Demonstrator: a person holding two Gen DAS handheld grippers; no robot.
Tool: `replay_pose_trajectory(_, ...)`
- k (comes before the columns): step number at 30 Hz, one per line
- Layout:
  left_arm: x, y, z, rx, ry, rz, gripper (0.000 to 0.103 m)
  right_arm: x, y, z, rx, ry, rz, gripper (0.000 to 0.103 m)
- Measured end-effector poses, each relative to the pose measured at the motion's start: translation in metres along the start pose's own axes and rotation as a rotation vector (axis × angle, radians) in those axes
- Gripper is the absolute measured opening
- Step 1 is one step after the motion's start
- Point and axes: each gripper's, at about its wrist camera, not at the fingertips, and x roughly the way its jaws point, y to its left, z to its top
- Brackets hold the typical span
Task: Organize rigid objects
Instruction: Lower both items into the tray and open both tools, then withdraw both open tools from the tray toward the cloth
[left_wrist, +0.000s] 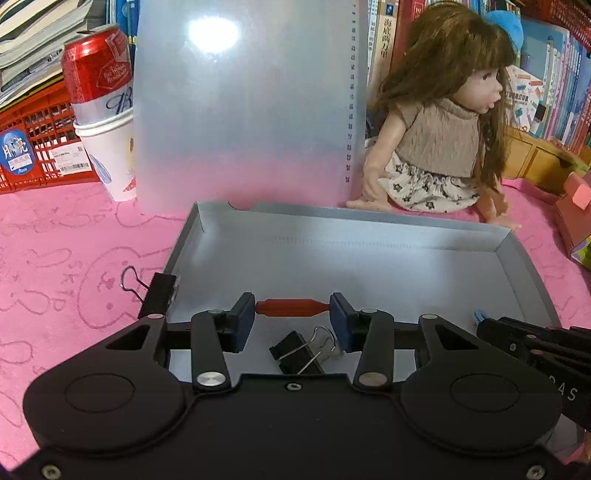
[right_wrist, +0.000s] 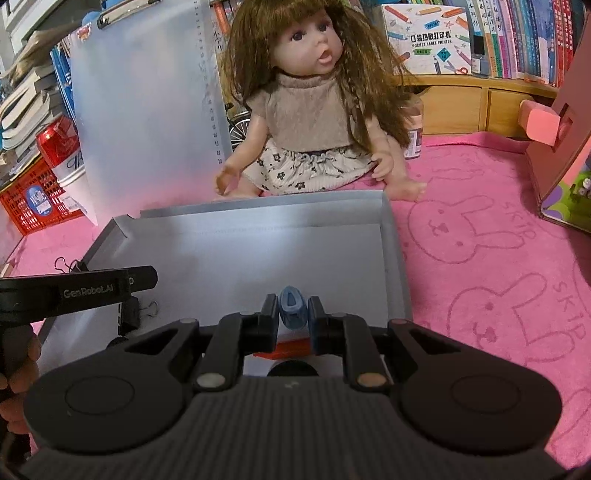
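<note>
Placement is the step in hand, as I judge it: both held pieces hang over the shallow grey cardboard tray (left_wrist: 369, 258) and want setting down inside it.

Nearest, just below and behind the left fingers (left_wrist: 243, 314), a black metal binder clip (left_wrist: 297, 352) already lies on the tray floor. Between those fingers, held crosswise and clamped end to end, is a slim red plastic rod with a tapered end (left_wrist: 291, 307). The left gripper (left_wrist: 293, 314) should probably go lower and past the clip before letting go, so the rod does not land on the clip's wire handles.

The right gripper (right_wrist: 291, 314) is clamped on a small blue moulded plastic piece (right_wrist: 292, 308), which sticks up between the right fingers (right_wrist: 269, 317); what it is I cannot tell. Beyond it the tray floor lies bare, so releasing there, close to the floor, looks safest.

To the outer side of the left fingers, a second black binder clip (left_wrist: 160, 295) grips the tray's left wall, so that wall is better left unbumped.

Beyond the tray, on the pink bunny-print towel (right_wrist: 480, 258), sit a long-haired doll (right_wrist: 310, 122) and a translucent plastic clipboard (left_wrist: 240, 110), both well apart from the fingers.
</note>
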Motion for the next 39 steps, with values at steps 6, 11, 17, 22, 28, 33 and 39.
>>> replay_pose_trajectory(6,0.003,-0.002,-0.005,0.029,-0.001,0.006,0.042,0.003,0.000,-0.001,-0.006,0.005,0.001,0.020)
replay_pose_trajectory(11,0.003,-0.003,-0.005,0.042,-0.006,0.006,0.043,0.003,0.000,-0.001,-0.005,0.006,0.004,0.025)
replay_pose_trajectory(17,-0.010,-0.001,-0.006,0.029,-0.021,-0.004,0.052,-0.009,-0.001,-0.001,0.012,-0.026,0.016,0.055)
replay_pose_trajectory(22,-0.041,-0.003,-0.009,0.055,-0.074,0.005,0.066,-0.032,0.004,-0.003,-0.019,-0.064,0.011,0.062)
replay_pose_trajectory(28,-0.082,0.000,-0.023,0.065,-0.112,-0.012,0.070,-0.062,0.009,-0.011,-0.058,-0.105,0.013,0.073)
replay_pose_trajectory(33,-0.117,0.005,-0.044,0.072,-0.148,-0.041,0.073,-0.100,0.011,-0.027,-0.104,-0.153,0.029,0.085)
replay_pose_trajectory(39,-0.155,0.008,-0.072,0.065,-0.176,-0.098,0.076,-0.131,0.011,-0.045,-0.120,-0.192,0.045,0.090)
